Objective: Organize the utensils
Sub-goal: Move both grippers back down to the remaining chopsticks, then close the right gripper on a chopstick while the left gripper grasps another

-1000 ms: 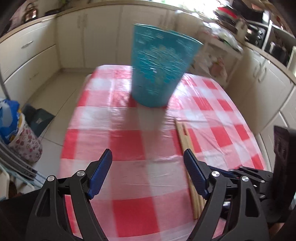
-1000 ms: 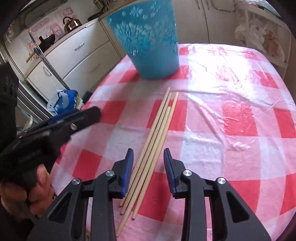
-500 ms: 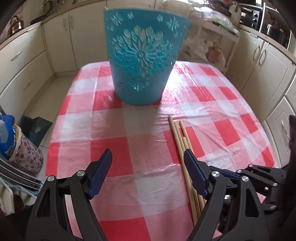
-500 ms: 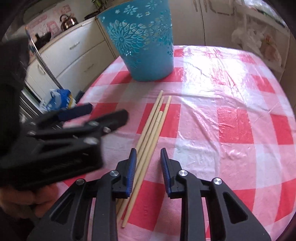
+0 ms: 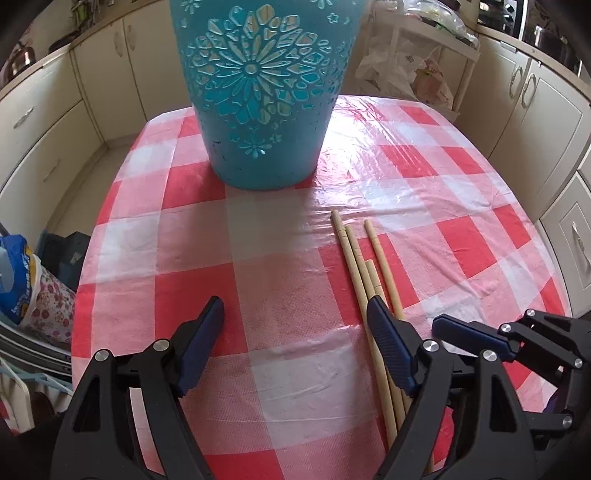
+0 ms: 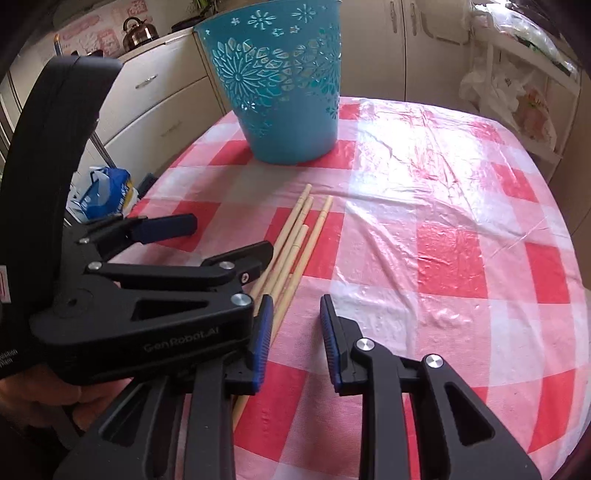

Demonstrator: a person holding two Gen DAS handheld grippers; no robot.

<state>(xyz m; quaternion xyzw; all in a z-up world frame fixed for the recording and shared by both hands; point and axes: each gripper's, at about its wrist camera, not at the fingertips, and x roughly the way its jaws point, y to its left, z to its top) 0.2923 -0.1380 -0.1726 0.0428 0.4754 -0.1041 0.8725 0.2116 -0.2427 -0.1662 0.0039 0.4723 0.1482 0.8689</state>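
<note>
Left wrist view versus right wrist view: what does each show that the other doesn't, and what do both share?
Only the left wrist view shows a floral bag on the floor and the right-hand cupboards. Only the right wrist view shows a kettle on the counter and the whole left gripper from the side. Both share the blue basket, the wooden chopsticks and the checked tablecloth.

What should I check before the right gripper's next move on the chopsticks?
1. Wooden chopsticks lying together, flat on the checked tablecloth: ok.
2. Blue basket upright: ok.
3. Right gripper open: ok.
4. Chopsticks between its jaws: not ok; they pass under one finger and the gap shows bare cloth.
5. Left gripper open and empty: ok.
6. Left gripper clear of the chopsticks: cannot tell; one finger overlaps them.
</note>
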